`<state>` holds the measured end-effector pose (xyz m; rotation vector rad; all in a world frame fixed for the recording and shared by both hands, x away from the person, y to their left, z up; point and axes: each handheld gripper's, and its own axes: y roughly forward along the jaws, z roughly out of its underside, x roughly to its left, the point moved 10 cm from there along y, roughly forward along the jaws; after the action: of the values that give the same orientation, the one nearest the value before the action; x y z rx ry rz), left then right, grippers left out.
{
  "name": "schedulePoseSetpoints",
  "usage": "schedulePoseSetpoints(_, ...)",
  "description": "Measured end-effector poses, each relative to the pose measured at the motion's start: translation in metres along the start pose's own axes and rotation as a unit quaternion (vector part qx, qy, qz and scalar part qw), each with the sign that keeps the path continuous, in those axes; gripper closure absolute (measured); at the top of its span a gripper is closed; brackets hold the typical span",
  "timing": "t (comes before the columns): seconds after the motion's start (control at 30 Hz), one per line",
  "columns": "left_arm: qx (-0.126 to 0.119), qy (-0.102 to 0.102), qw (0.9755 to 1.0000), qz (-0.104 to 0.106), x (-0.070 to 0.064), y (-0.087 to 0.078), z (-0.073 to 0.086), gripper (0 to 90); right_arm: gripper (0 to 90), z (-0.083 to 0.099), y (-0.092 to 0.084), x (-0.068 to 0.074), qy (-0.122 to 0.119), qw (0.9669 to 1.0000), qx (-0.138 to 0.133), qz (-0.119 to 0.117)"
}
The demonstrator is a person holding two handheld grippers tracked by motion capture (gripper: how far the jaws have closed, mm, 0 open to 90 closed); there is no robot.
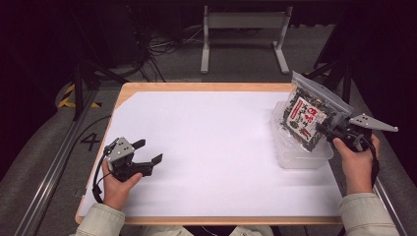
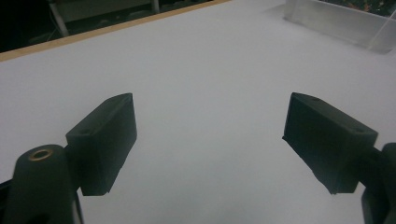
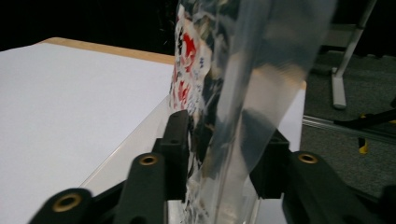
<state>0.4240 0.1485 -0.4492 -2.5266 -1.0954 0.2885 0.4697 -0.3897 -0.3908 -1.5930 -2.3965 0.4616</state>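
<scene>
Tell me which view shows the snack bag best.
High view: the whole snack bag stands in the clear container, right gripper at its edge. Right gripper view gives a blurred close-up; left gripper view catches a corner.

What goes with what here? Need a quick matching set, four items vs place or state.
Items:
1. left tool
2. right tool
3. snack bag
4. clear tray

States:
A. lying on the table's right side
B. standing up out of the tray
C. jaws wide apart, nothing between them
D. jaws on either side of the bag

Pairs: 1-C, 2-D, 3-B, 4-A
</scene>
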Motion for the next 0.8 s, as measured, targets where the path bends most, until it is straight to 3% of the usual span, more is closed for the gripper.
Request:
schedulePoseSetpoints(0.13, 0.000, 0.002, 1.0000, 0.000, 0.000, 0.000, 0.000, 17.9, 55.7, -0.002, -0.002, -0.001, 0.001, 1.0000, -0.006, 0.002)
schedulePoseSetpoints(0.27, 0.000, 0.002, 1.0000, 0.000, 0.000, 0.000, 0.000, 17.8, 44.9, -0.003, -0.007, -0.001, 0.004, 0.9998, -0.018, 0.007)
schedulePoseSetpoints(0.53, 0.000, 0.000, 1.0000, 0.002, -0.002, 0.000, 0.000, 17.7, 39.8, -0.003, -0.017, 0.004, -0.001, 0.9996, -0.026, 0.006)
schedulePoseSetpoints(0.8, -0.004, 0.002, 1.0000, 0.004, -0.004, -0.001, -0.002, 17.7, 37.3, -0.006, -0.037, 0.009, -0.015, 0.9991, -0.030, 0.026)
